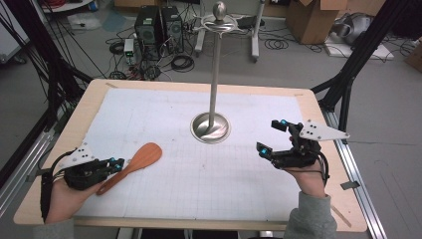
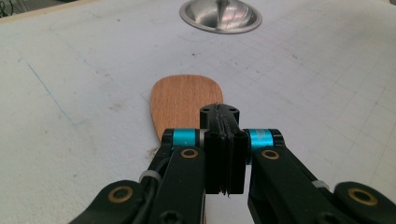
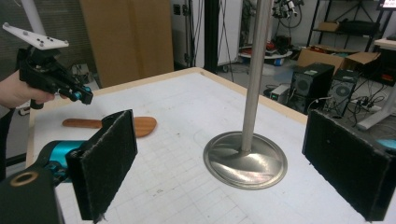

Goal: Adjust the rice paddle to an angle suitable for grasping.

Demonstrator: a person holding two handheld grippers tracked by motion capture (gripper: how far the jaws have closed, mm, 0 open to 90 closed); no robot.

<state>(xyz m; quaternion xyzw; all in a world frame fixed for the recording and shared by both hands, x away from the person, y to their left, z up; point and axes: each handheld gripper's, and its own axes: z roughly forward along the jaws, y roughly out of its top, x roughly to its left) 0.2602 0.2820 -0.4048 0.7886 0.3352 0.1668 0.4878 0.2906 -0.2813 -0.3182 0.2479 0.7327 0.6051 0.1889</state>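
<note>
Left claw (image 1: 118, 163) jaws pressed together just above the wooden spatula (image 1: 133, 166) handle, not pinching it. Right claw (image 1: 272, 138) spread, idle. Risk: closed jaws just nudge the spatula.

In the left gripper view, the closed left gripper (image 2: 223, 140) covers the wooden spatula's (image 2: 186, 100) handle, so whether the pads touch it cannot be told. The same view's top edge cuts off the metal stand (image 2: 220, 16), leaving its round base. In the right gripper view the stand's pole runs out of the top edge, and the spatula's handle end, toward the surface's (image 3: 187, 116) far corner, is too small to judge.
</note>
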